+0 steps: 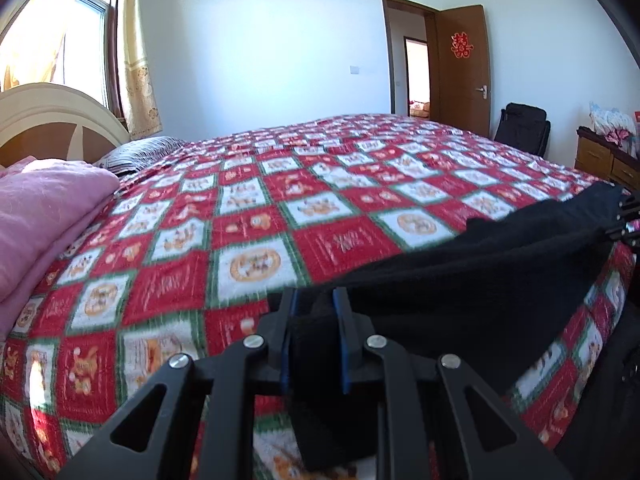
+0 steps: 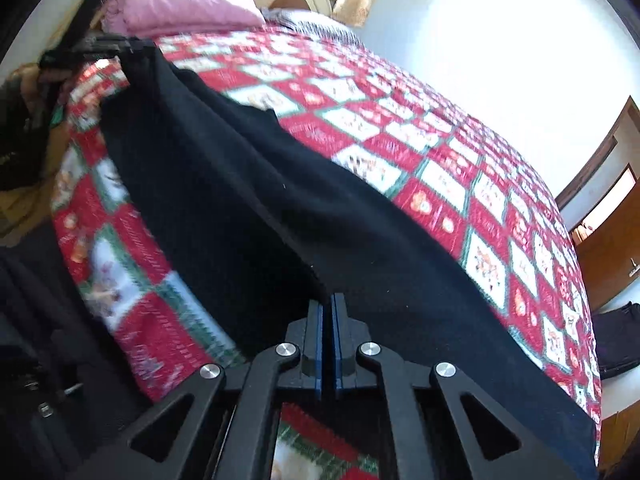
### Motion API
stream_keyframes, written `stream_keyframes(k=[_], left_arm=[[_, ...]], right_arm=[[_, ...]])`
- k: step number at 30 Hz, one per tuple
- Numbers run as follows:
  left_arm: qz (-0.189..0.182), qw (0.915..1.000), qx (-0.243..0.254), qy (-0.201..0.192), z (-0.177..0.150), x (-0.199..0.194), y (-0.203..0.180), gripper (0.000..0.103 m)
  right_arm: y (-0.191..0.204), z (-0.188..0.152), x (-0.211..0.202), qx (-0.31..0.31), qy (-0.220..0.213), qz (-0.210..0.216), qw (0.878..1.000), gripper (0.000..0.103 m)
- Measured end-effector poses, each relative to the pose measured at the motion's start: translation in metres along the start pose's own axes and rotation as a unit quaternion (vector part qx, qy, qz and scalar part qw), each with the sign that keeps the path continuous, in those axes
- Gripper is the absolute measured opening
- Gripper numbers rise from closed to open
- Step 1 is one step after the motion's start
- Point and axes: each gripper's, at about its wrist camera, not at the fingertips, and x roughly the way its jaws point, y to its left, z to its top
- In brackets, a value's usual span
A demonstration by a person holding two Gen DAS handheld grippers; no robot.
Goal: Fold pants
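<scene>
Black pants (image 1: 500,280) stretch across a red patterned bed (image 1: 280,200). The left tool (image 1: 316,320) grips bunched pants fabric; the right tool (image 2: 327,336) is clenched on the pants' edge.

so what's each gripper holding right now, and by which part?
Both hold the black pants. Left gripper clamps a bunched end of the fabric; right gripper is shut on an edge at the opposite end.

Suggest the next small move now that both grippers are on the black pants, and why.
Probably lift both ends together and carry them across the bedspread to start a fold. The left gripper is clamped on a bunch of the black pants, the right gripper looks shut on the fabric's edge, and the cloth spans between them near the bed's edge.
</scene>
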Motion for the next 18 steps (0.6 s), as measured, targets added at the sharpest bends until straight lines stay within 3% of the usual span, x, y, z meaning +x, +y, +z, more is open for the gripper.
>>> stream_keyframes(k=[3,5,8,10,11,12,18], left_arm=[[0.005,0.9996,-0.007,0.026,-0.025,0.01,0.002,0.036],[0.003,0.9992,-0.036,0.014,-0.031,0.004,0.012,0.055],[0.014,0.9988,-0.047,0.001,-0.032,-0.014,0.024,0.072],[0.027,0.9987,-0.042,-0.002,-0.035,-0.027,0.032,0.072],[0.032,0.9986,-0.043,-0.002,-0.037,-0.032,0.036,0.072],[0.039,0.9982,-0.046,0.0,-0.039,-0.037,0.042,0.072],[0.075,0.9913,-0.108,0.002,-0.052,-0.05,0.071,0.072]], right_arm=[[0.006,-0.011,0.014,-0.006,0.027,0.009,1.0,0.004],[0.01,-0.017,0.039,-0.006,0.069,0.032,0.997,0.004],[0.011,-0.016,0.039,-0.01,0.058,0.029,0.998,0.009],[0.005,-0.015,0.032,-0.002,0.061,0.047,0.997,0.024],[0.002,-0.015,0.028,0.003,0.058,0.059,0.997,0.037],[-0.003,-0.015,0.024,0.011,0.054,0.073,0.996,0.042],[-0.014,-0.006,0.004,0.039,0.023,0.108,0.993,0.042]])
